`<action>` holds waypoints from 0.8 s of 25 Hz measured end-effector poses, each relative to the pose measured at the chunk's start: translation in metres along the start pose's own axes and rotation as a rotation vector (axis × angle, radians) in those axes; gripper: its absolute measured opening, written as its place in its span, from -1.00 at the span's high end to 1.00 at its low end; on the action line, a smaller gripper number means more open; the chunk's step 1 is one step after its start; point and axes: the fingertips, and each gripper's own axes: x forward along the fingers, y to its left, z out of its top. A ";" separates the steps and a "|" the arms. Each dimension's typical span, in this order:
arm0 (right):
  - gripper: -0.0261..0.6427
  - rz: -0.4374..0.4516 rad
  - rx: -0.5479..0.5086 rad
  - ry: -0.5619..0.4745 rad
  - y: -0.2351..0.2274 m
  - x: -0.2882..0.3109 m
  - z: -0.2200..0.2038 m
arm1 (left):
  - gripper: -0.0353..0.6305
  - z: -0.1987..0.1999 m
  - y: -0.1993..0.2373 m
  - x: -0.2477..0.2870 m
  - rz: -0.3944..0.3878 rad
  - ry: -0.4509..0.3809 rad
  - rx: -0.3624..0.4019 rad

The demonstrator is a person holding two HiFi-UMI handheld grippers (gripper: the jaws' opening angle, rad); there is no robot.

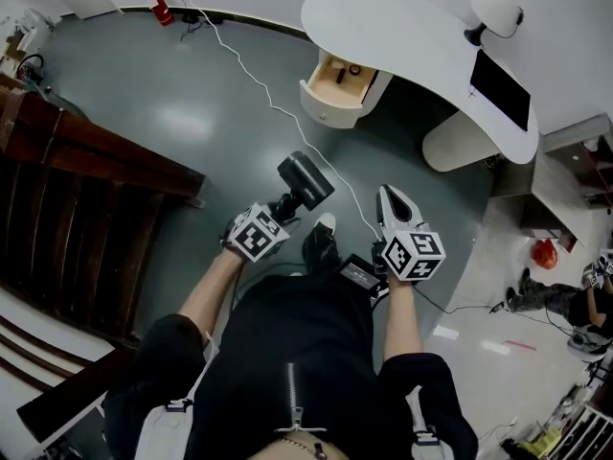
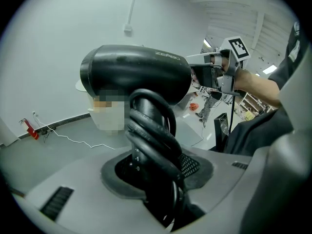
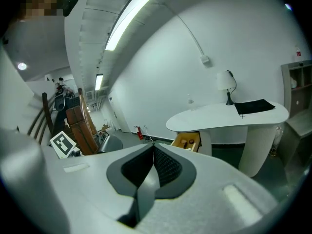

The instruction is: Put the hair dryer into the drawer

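A black hair dryer (image 1: 306, 180) stands upright in my left gripper (image 1: 285, 205), whose jaws are shut on its handle. In the left gripper view the dryer's barrel (image 2: 136, 72) fills the middle, and its cord (image 2: 153, 135) is coiled around the handle between the pads. My right gripper (image 1: 388, 192) is beside it, shut and empty, its pads meeting in the right gripper view (image 3: 153, 146). The open wooden drawer (image 1: 340, 80) hangs under the white curved desk (image 1: 412, 36), ahead of both grippers, and also shows as the drawer (image 3: 187, 141) in the right gripper view.
On the desk stand a white lamp (image 1: 498, 10) and a black mat (image 1: 500, 89). Dark wooden furniture (image 1: 86, 190) lines the left. A white cable (image 1: 259, 84) runs across the grey floor from a red fire extinguisher (image 1: 161, 6). Grey shelving (image 1: 575, 161) is at right.
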 end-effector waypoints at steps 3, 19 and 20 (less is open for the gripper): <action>0.91 0.018 -0.002 0.005 -0.016 0.026 0.020 | 0.37 0.021 0.021 0.009 0.009 0.004 -0.013; 0.91 0.075 -0.007 0.013 -0.089 0.103 0.082 | 0.37 0.104 0.084 0.052 0.054 0.009 -0.052; 0.91 0.079 -0.007 0.012 -0.090 0.106 0.083 | 0.37 0.105 0.086 0.052 0.055 0.010 -0.054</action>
